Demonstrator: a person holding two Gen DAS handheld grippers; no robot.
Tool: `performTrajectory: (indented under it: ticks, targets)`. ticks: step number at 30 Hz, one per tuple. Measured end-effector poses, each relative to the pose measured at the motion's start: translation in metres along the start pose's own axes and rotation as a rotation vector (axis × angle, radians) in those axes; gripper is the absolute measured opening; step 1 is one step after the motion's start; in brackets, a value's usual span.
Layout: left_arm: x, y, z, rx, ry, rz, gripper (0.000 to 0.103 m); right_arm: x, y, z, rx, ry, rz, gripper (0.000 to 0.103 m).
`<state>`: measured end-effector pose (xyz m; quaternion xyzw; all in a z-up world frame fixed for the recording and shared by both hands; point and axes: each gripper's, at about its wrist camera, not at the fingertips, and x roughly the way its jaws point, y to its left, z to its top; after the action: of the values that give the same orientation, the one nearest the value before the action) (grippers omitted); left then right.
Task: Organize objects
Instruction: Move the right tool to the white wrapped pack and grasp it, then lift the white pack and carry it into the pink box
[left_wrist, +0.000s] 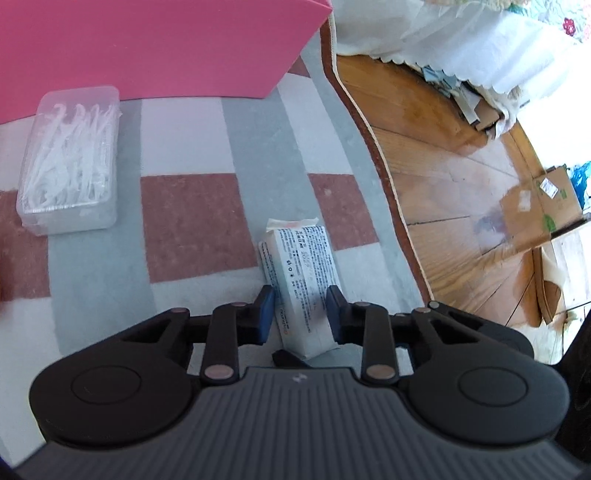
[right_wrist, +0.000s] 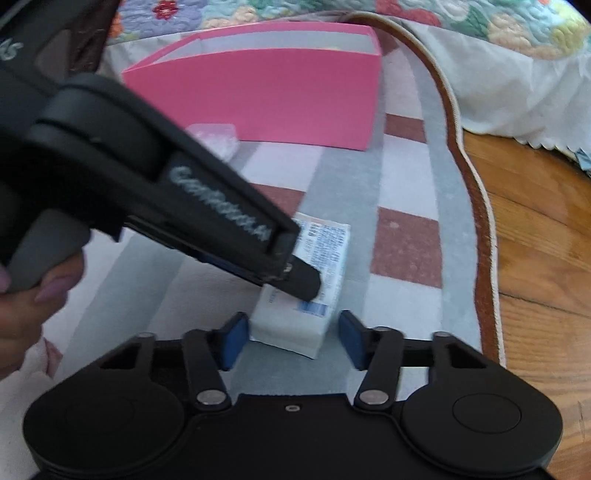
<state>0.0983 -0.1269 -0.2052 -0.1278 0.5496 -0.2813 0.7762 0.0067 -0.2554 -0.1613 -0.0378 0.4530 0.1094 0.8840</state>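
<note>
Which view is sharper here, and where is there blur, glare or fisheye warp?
Left wrist: sharp; print on the tissue pack readable, floor glares, rug edge bows. Right wrist: softer; left gripper and pack label smeared, pink box fairly crisp, bedding overexposed.

White printed tissue pack (left_wrist: 303, 284) lies flat on checked rug (left_wrist: 192, 229)

Checked rug (left_wrist: 192, 225) fills left and centre; wood floor (left_wrist: 436, 177) right; white bed skirt (left_wrist: 443, 40) upper right; flattened cardboard (left_wrist: 535, 210) far right; floral quilt (right_wrist: 480, 22) top.
</note>
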Motion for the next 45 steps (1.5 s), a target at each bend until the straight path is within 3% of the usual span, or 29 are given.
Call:
performTrajectory:
  ticks: [5, 12, 17, 22, 27, 29, 33, 37, 41, 45]
  targets:
    - [-0.003, 0.000, -0.009, 0.030, -0.042, -0.009, 0.028, 0.000, -0.007, 0.000, 0.016, 0.004, 0.031, 0.052]
    - [-0.012, -0.005, -0.014, 0.037, 0.015, 0.002, 0.028, -0.011, 0.011, -0.007, -0.065, 0.007, -0.001, 0.049]
    - [-0.038, -0.016, -0.023, 0.102, -0.017, 0.014, 0.028, -0.030, 0.024, -0.006, -0.122, -0.024, -0.014, 0.048]
    - [-0.065, -0.021, -0.019, 0.123, -0.010, 0.019, 0.028, -0.052, 0.028, 0.002, -0.084, -0.054, 0.031, 0.048]
    - [-0.088, -0.032, -0.011, 0.146, -0.054, 0.018, 0.028, -0.071, 0.033, 0.011, -0.077, -0.120, 0.007, 0.049]
    - [-0.098, -0.038, -0.007, 0.158, -0.069, 0.016, 0.028, -0.077, 0.034, 0.015, -0.097, -0.146, -0.005, 0.049]
    - [-0.121, -0.048, 0.011, 0.185, -0.068, 0.013, 0.028, -0.091, 0.046, 0.026, -0.277, -0.207, -0.072, 0.049]
    - [-0.146, -0.057, 0.030, 0.228, -0.092, 0.025, 0.029, -0.107, 0.041, 0.052, -0.210, -0.247, -0.031, 0.049]
    - [-0.170, -0.056, 0.051, 0.221, -0.108, 0.026, 0.030, -0.115, 0.051, 0.078, -0.260, -0.314, -0.069, 0.047]
    - [-0.189, -0.048, 0.072, 0.207, -0.153, 0.031, 0.030, -0.115, 0.052, 0.107, -0.250, -0.358, -0.041, 0.046]
